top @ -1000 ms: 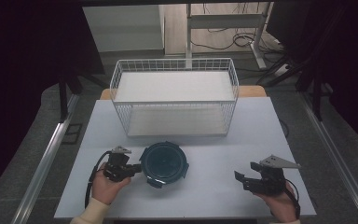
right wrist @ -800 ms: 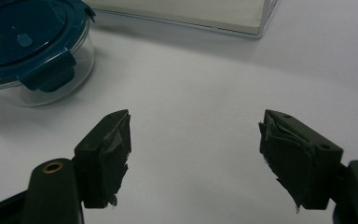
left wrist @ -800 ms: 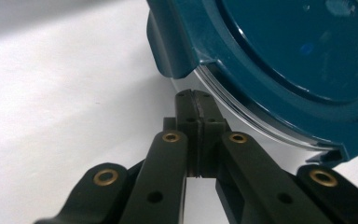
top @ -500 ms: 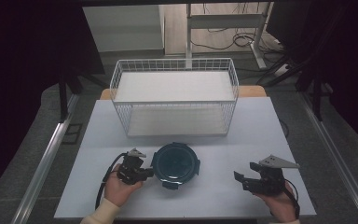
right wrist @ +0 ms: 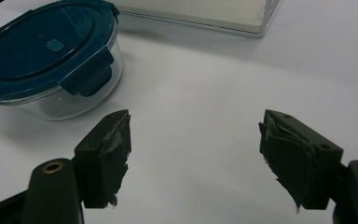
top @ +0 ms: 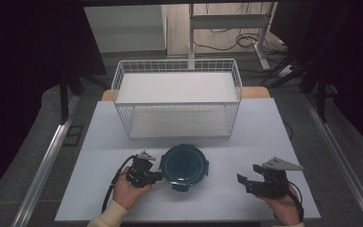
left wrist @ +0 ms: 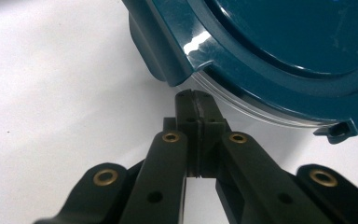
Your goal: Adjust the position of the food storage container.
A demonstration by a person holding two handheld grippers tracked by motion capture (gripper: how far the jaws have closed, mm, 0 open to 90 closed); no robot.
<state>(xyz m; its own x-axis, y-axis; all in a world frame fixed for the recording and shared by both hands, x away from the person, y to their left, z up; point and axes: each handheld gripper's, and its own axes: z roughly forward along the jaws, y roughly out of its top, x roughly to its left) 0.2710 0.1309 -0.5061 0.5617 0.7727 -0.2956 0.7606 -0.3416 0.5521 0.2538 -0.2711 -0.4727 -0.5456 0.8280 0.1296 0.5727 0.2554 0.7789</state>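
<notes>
Fingers of the left gripper are being kept clenched on nothing against the round teal-lidded glass container on the white surface, while the right gripper is being held released well apart, so a sideways slip risks being caused.

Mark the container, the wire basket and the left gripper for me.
container (top: 184, 164), high view, middle of its blue lid
wire basket (top: 177, 107), high view, front top rim
left gripper (left wrist: 193, 100), left gripper view, shut jaw tips

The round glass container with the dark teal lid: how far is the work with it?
Done: the round glass container with the dark teal lid stands lidded before the white wire basket. In hand: the shut left gripper pushes its side. Left: the open right gripper waits apart.
</notes>
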